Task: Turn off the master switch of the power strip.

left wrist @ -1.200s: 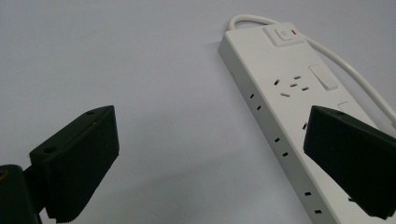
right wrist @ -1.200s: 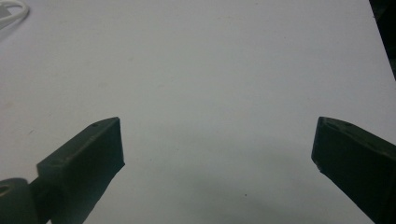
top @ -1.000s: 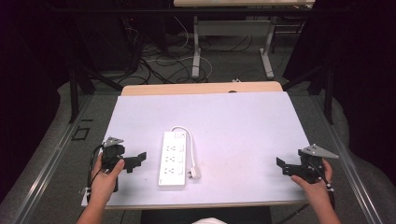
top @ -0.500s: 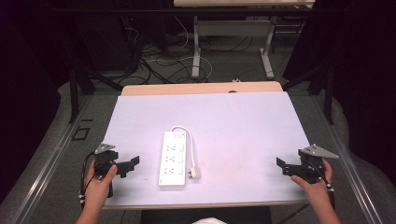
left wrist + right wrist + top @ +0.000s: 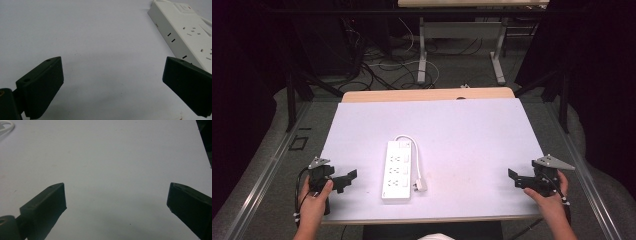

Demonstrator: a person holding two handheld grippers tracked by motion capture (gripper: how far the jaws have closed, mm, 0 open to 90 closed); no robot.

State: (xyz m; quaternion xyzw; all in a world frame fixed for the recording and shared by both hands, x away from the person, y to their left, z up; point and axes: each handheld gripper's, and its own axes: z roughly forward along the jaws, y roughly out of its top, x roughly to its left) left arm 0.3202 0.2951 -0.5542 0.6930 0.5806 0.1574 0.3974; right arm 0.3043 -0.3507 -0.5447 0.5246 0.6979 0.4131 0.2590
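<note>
My left hand-held gripper [image 5: 346,179] sits at the near left corner of the pale lilac tabletop [image 5: 462,130] with its jaws spread wide and empty, aimed toward the white plastic three-socket power strip [image 5: 397,170] lying flat near the middle front, its white cord [image 5: 411,145] looping round to the plug [image 5: 420,185] just beside it. At the near right edge my right hand-held gripper [image 5: 513,177] is likewise spread and empty, well apart from the strip. I judge nothing is done yet: the strip lies untouched and the reach and grasp remain.

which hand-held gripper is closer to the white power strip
Left. The left hand-held gripper sits just left of the white plastic power strip; the right hand-held gripper is far off near the table's right edge.
</note>
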